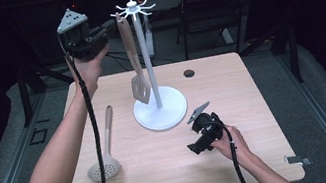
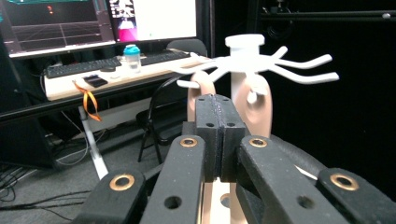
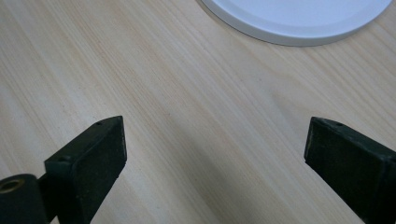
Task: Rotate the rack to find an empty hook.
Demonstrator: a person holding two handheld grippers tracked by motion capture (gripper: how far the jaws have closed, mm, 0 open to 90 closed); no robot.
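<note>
Above table (image 1: 175, 170): spatula (image 1: 134, 61) beyond closed jaws.

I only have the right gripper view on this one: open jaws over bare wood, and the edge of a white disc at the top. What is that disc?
Observer: It is the round base of a white rack, a pole topped with a ring of hooks.
Operator: Anything hanging on it?
Observer: A slotted spatula hangs from one hook, blade down.
Operator: And where is the left gripper?
Observer: The left gripper is raised level with the hooks, jaws shut, right in front of the spatula's handle end. I cannot tell whether it touches.
</note>
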